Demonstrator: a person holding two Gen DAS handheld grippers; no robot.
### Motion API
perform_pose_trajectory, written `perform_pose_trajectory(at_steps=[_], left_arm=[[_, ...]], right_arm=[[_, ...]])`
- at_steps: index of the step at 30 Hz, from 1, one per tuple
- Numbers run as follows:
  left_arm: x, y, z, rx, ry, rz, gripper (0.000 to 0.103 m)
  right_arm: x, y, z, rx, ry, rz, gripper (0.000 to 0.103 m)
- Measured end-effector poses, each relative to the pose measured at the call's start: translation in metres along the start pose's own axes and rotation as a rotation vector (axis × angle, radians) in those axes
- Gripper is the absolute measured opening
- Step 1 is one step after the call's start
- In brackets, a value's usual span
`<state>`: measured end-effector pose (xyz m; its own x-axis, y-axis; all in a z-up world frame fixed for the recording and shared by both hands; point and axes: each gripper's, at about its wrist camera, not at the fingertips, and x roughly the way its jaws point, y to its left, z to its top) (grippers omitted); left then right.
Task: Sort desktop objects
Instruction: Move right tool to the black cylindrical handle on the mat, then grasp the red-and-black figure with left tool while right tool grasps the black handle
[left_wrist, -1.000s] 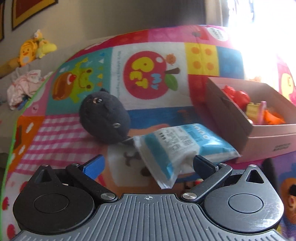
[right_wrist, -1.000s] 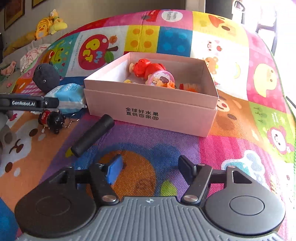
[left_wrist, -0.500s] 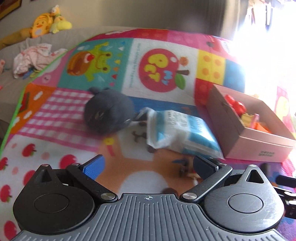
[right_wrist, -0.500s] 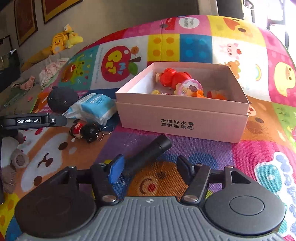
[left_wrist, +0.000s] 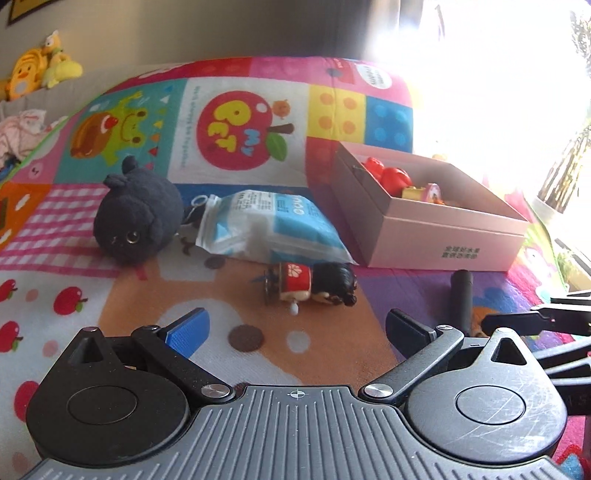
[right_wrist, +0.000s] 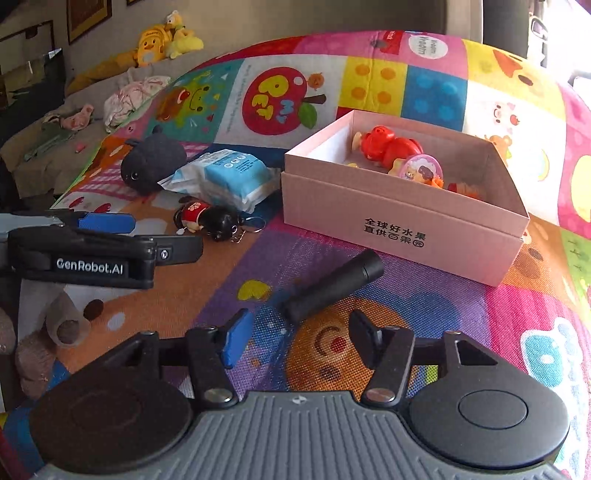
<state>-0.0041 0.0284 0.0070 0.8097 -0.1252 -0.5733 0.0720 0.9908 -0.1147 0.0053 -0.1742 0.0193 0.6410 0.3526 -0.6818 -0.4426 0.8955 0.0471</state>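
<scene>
Closing now around nothing, the right gripper (right_wrist: 295, 341) should advance until the black cylinder (right_wrist: 334, 284) lies between its jaws, while the left gripper (left_wrist: 295, 326) waits released.

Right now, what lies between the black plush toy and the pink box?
The blue and white wipes pack lies between the black plush toy and the pink box, touching the plush side. Both wrist views show it.
</scene>
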Motion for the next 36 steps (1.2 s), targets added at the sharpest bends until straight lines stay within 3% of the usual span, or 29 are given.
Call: perform_pose_trajectory(at_steps=[1, 4, 6, 8, 10, 14, 16, 18, 20, 21, 23, 28, 31, 34, 35, 36], left_arm=[[-0.001, 0.001, -0.001, -0.008, -0.004, -0.008, 0.103], [-0.001, 0.01, -0.001, -0.062, -0.009, -0.013, 0.103], [0.0, 0.017, -0.002, -0.114, 0.0, -0.016, 0.103], [0.0, 0.024, -0.002, -0.153, 0.001, -0.026, 0.103], [0.0, 0.025, -0.003, -0.161, -0.001, -0.031, 0.103], [0.0, 0.023, -0.004, -0.149, -0.004, -0.035, 0.103], [-0.001, 0.023, -0.004, -0.154, -0.006, -0.037, 0.103], [0.0, 0.024, -0.004, -0.159, -0.007, -0.037, 0.103], [-0.001, 0.023, -0.004, -0.157, -0.011, -0.03, 0.103], [-0.001, 0.023, -0.004, -0.155, -0.013, -0.027, 0.103], [-0.002, 0.022, -0.005, -0.151, -0.018, -0.025, 0.103], [-0.001, 0.023, -0.004, -0.157, -0.011, -0.024, 0.103], [-0.001, 0.023, -0.004, -0.158, -0.01, -0.024, 0.103], [0.0, 0.023, -0.005, -0.16, -0.007, -0.023, 0.103], [0.0, 0.023, -0.005, -0.159, -0.006, -0.022, 0.103], [0.0, 0.023, -0.005, -0.158, -0.007, -0.021, 0.103]], right_arm=[[0.001, -0.002, 0.001, 0.009, 0.006, 0.02, 0.047], [0.0, -0.004, 0.005, 0.009, 0.001, 0.066, 0.047], [-0.006, -0.003, 0.007, -0.015, -0.034, 0.045, 0.049], [-0.011, -0.002, 0.007, -0.055, -0.08, -0.031, 0.079], [-0.015, -0.002, 0.006, -0.123, -0.124, -0.093, 0.09], [-0.007, -0.008, 0.014, -0.244, -0.097, -0.076, 0.091], [0.001, -0.017, 0.022, -0.212, -0.083, -0.052, 0.091], [0.015, -0.03, 0.032, -0.094, -0.05, -0.021, 0.087], [0.031, -0.042, 0.038, 0.017, -0.001, 0.0, 0.05], [0.038, -0.047, 0.039, 0.063, 0.032, 0.004, 0.044], [0.038, -0.052, 0.038, 0.099, 0.016, 0.004, 0.036], [0.02, -0.062, 0.026, 0.078, -0.007, -0.078, 0.035], [0.002, -0.073, 0.015, 0.081, -0.019, -0.109, 0.045], [-0.018, -0.071, 0.003, 0.038, -0.048, -0.092, 0.079], [-0.023, -0.066, 0.0, 0.011, -0.047, -0.074, 0.087], [-0.025, -0.061, -0.003, -0.012, -0.035, -0.05, 0.088]])
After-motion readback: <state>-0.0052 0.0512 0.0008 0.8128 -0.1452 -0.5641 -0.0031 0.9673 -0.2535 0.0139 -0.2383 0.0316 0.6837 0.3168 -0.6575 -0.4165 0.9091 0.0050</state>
